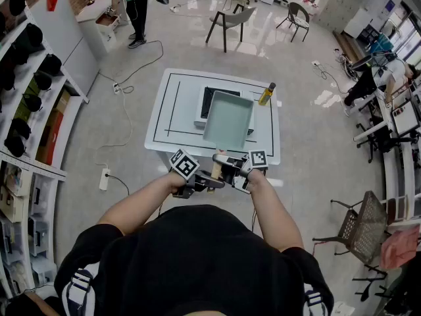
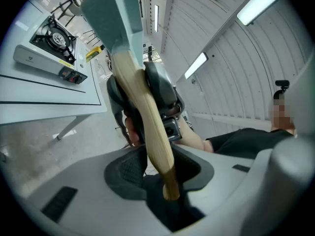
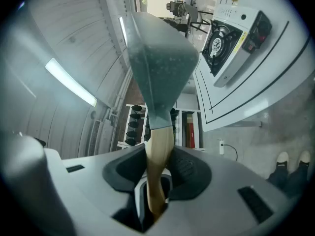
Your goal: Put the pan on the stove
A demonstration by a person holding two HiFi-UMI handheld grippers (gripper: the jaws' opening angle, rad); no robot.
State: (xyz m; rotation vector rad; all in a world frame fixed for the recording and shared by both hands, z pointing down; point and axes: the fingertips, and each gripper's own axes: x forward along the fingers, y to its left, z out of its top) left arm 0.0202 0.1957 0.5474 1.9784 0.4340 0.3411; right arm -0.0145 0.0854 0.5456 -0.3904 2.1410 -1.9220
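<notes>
A pale green square pan (image 1: 228, 119) hangs in the air over the white table (image 1: 172, 120), just in front of the portable gas stove (image 1: 206, 100), partly hiding it. Its wooden handle (image 1: 216, 170) points back toward me. Both grippers grip that handle: my left gripper (image 1: 196, 183) from the left, my right gripper (image 1: 234, 176) from the right. In the left gripper view the handle (image 2: 147, 127) runs between the shut jaws of the left gripper (image 2: 165, 183), with the stove (image 2: 49, 43) at upper left. In the right gripper view the right gripper (image 3: 156, 191) clamps the handle (image 3: 158, 156) below the pan (image 3: 160, 68).
A yellow bottle (image 1: 266, 94) stands on the table right of the stove. Shelves (image 1: 29, 130) line the left wall. A power strip (image 1: 104, 178) and cables lie on the floor at left. Chairs (image 1: 230, 22) and a person (image 1: 135, 5) are beyond the table.
</notes>
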